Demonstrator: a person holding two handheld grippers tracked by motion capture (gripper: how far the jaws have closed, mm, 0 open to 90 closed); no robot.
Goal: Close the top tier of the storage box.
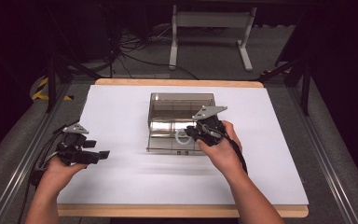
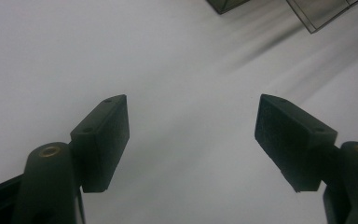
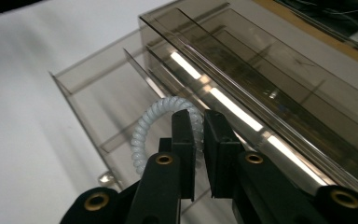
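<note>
A smoky clear plastic drawer box stands on the white sheet, its drawer pulled out toward me. My right gripper hovers over the drawer's right part, shut on a white coiled ring. In the right gripper view the ring loops out to the left of the gripper, above the open drawer and beside the box. My left gripper is held low at the left, well apart from the box. Its jaws stand wide open over bare white sheet.
The white sheet covers a wooden table. Corners of the box and drawer show at the top of the left gripper view. Beyond the table are a white stand and cables on the floor.
</note>
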